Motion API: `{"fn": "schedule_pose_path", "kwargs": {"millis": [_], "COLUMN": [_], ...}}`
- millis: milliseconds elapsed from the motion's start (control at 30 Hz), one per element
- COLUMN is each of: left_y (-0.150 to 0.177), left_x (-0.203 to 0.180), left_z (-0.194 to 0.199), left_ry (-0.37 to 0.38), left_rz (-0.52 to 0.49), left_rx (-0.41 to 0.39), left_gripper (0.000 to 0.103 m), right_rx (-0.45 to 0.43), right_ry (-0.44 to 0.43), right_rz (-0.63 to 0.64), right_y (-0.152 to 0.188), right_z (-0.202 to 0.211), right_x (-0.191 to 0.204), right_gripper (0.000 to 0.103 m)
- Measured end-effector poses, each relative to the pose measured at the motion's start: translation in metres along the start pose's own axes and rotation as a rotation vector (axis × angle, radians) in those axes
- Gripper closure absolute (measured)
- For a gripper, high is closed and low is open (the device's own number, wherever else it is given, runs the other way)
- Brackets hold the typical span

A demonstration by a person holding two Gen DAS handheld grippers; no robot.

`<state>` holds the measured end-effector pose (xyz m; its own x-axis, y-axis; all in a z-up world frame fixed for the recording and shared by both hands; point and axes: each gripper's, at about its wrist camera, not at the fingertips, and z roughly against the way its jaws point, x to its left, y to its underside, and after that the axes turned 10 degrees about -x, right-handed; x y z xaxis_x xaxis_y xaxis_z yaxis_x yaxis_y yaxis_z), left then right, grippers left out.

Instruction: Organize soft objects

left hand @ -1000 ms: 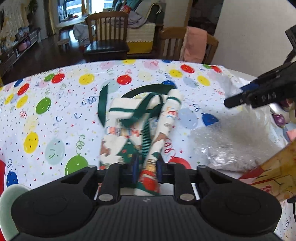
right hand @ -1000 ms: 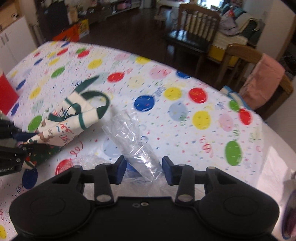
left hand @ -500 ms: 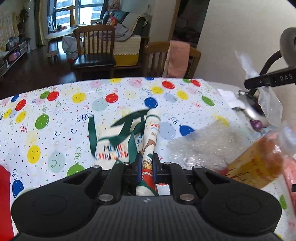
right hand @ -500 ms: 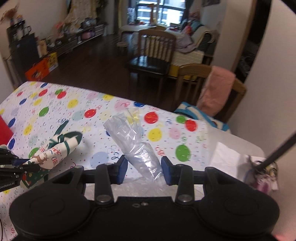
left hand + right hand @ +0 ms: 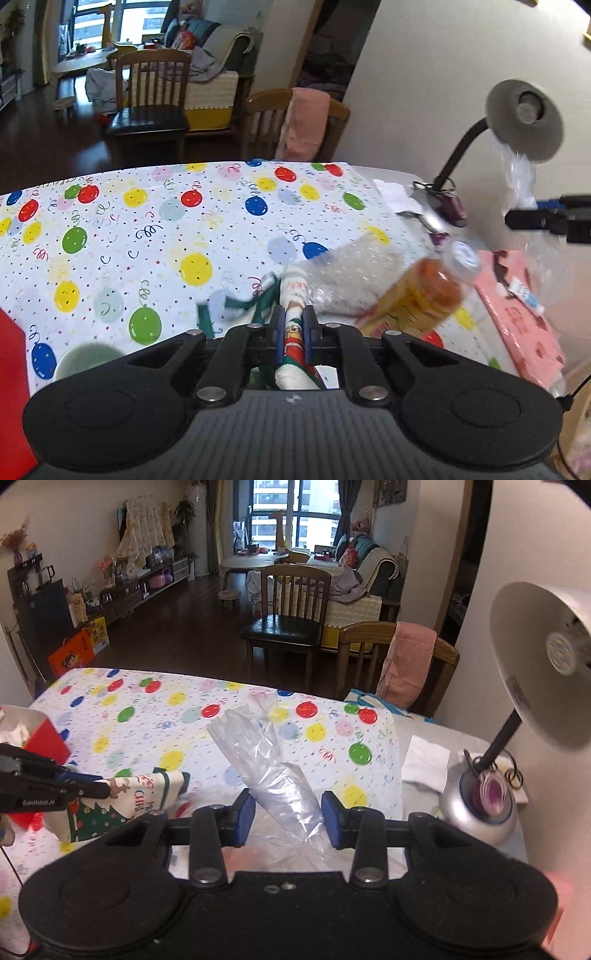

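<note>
Balloon-print cloth covered the worktop [image 5: 110,716]; left gripper [image 5: 294,328] had its jaws clamped on the rolled Christmas cloth [image 5: 294,295], lifted left of the lamp [image 5: 480,805]; right gripper [image 5: 288,808] jaws pinched a clear bag [image 5: 266,760], probably keeping both clear for sorting.

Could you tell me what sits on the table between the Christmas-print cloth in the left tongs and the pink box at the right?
In the left wrist view, a crumpled clear bubble wrap and a tilted orange drink bottle lie between the Christmas-print cloth and the pink box.
</note>
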<state>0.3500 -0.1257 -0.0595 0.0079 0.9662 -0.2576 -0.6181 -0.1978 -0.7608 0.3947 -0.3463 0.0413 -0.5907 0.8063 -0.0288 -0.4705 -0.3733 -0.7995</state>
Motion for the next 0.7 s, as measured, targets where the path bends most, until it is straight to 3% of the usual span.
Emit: {"fn": "schedule_pose_path", "kwargs": {"millis": [367, 567, 700], "left_y": [0.002, 0.032, 0.057], "left_x": [0.021, 0.023, 0.017], "left_z": [0.075, 0.091, 0.098], "left_ry": [0.110, 0.214, 0.234], "left_rz": [-0.003, -0.069, -0.140], "left_rx": [-0.015, 0.075, 0.106], "left_gripper": [0.095, 0.095, 0.095], "right_rx": [0.010, 0.045, 0.063], "right_ry": [-0.073, -0.091, -0.089], "right_rz": [-0.088, -0.102, -0.131], "right_y": [0.036, 0.061, 0.080], "right_z": [0.047, 0.051, 0.056], "right_x": [0.067, 0.104, 0.115], "right_gripper": [0.065, 0.065, 0.065]}}
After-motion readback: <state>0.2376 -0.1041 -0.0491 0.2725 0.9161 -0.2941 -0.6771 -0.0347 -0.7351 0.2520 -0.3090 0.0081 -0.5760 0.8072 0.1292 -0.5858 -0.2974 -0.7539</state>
